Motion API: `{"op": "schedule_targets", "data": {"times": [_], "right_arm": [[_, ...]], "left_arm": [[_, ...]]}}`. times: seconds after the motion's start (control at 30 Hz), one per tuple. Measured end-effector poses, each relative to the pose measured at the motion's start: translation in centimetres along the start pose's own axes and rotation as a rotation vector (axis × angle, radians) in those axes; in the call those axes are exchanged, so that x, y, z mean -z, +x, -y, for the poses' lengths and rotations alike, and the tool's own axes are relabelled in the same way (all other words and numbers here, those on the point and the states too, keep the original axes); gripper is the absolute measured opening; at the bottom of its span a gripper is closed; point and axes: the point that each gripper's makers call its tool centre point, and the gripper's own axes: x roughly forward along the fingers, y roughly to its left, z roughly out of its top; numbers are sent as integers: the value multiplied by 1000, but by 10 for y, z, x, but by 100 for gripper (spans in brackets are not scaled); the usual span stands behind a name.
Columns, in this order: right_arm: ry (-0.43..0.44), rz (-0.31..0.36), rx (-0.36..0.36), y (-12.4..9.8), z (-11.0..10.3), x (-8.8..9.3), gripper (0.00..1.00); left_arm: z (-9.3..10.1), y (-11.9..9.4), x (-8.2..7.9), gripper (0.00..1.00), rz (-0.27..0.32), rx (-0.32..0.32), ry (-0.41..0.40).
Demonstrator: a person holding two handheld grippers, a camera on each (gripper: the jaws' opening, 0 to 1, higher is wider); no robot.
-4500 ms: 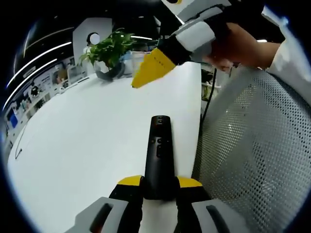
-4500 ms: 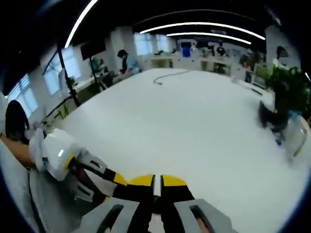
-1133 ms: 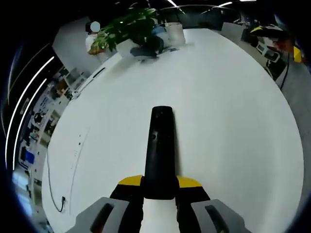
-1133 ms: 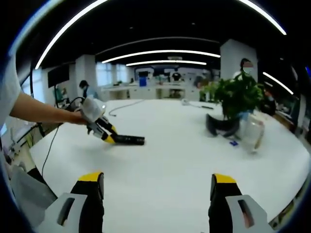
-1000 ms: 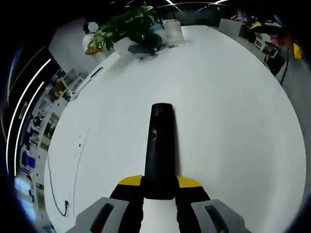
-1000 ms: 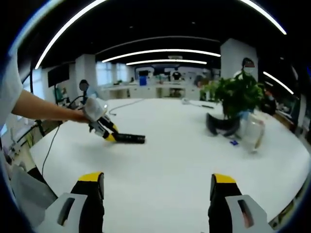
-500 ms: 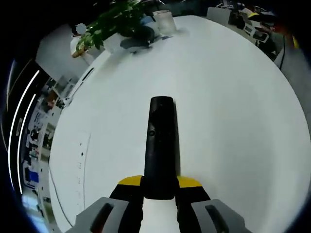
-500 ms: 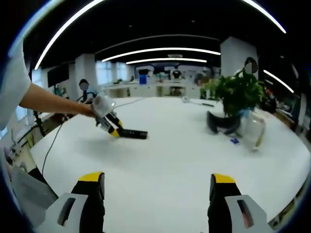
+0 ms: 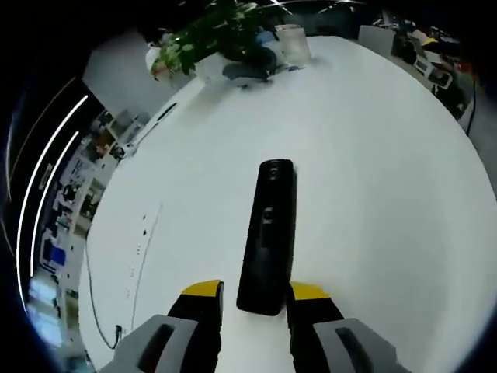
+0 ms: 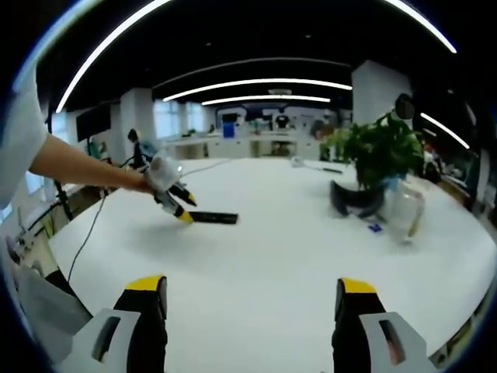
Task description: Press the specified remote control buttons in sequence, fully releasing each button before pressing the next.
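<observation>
The black remote control (image 9: 269,233) is seen lying flat on the white table (image 9: 373,171), well in from its edges, near end between the spread jaws of the left gripper (image 9: 255,299) (released, no squeeze visible). The right gripper (image 10: 252,299) is held wide apart, grasping nothing. A potted plant (image 10: 373,159) is seen toward the far edge.

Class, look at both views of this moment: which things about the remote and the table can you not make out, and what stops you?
1. Remote button labels: too small, left gripper view.
2. Remote's near end: in shadow between the left tongs, so contact is unclear.
3. The far-off remote in the right gripper view: too small for detail.
4. Small blue item by the plant: too small to identify.
</observation>
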Motion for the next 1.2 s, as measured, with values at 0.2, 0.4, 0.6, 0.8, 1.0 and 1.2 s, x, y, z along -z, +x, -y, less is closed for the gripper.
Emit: {"op": "schedule_targets", "data": {"times": [0.2, 0.4, 0.6, 0.8, 1.0, 1.2], "right_arm": [[6, 23, 0, -3, 0, -4, 89], [11, 45, 0, -5, 0, -7, 89], [17, 65, 5, -8, 2, -10, 91], [26, 87, 11, -12, 2, -13, 96], [13, 99, 7, -13, 0, -14, 99], [7, 93, 7, -13, -1, -13, 99]], "left_arm": [[-10, -9, 12, 46, 42, -148, -237], [-6, -21, 27, 53, 45, -231, -426], [14, -47, 27, 65, 170, -247, -674], [47, -74, 47, 79, 209, -251, -810], [80, -107, 59, 92, 256, -264, -864], [88, -145, 56, 96, 356, -300, -978]]}}
